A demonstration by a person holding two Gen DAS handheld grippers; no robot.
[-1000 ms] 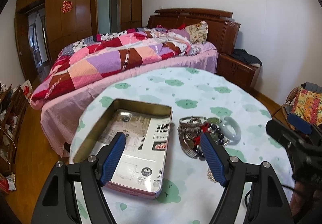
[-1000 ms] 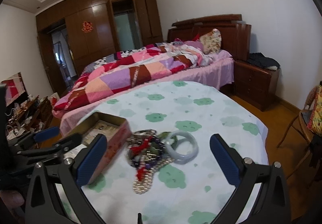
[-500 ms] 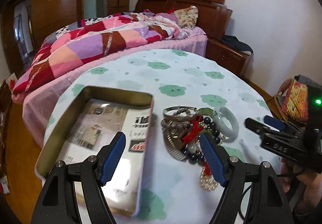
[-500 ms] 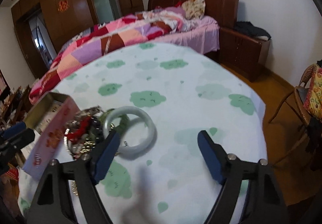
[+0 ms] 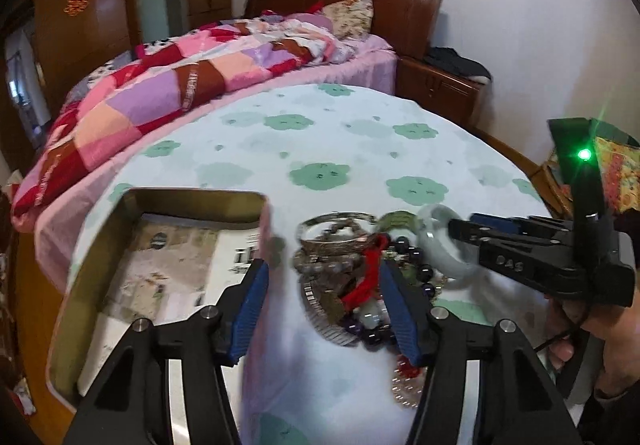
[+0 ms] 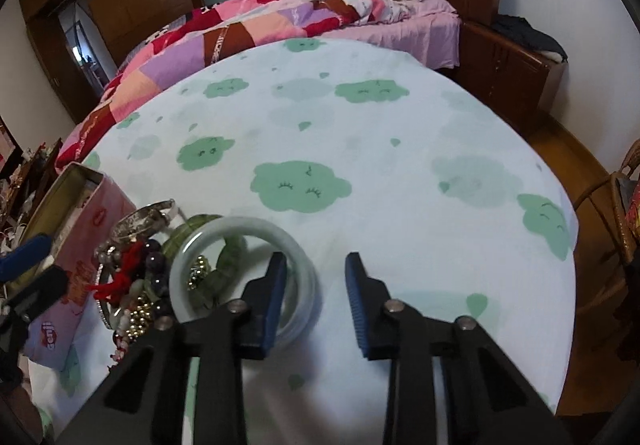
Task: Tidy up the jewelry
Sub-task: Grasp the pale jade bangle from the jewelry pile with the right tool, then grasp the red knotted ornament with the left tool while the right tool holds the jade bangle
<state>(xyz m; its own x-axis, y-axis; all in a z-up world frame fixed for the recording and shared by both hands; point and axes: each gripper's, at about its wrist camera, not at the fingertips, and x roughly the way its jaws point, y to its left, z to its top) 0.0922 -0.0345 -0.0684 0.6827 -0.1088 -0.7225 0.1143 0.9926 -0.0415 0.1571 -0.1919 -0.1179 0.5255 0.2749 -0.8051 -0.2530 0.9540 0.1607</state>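
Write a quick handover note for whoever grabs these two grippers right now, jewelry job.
Right gripper: open, jaws just closing, straddling the rim of the pale green bangle, not yet pinched.
Left gripper: open, also just closing, over the tangled pile of bracelets and beads beside the open pink metal tin.
Done: no jewelry visible in the tin.
Left: move bangle and pile into it.

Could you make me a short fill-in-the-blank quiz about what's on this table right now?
1. The pale bangle lies on a tablecloth printed with green ____.
2. The open tin sits to the ____ of the jewelry pile in the left wrist view.
3. One finger of the right gripper reaches inside the ____.
4. The tassel in the pile is ____.

Missing words: clouds; left; bangle; red
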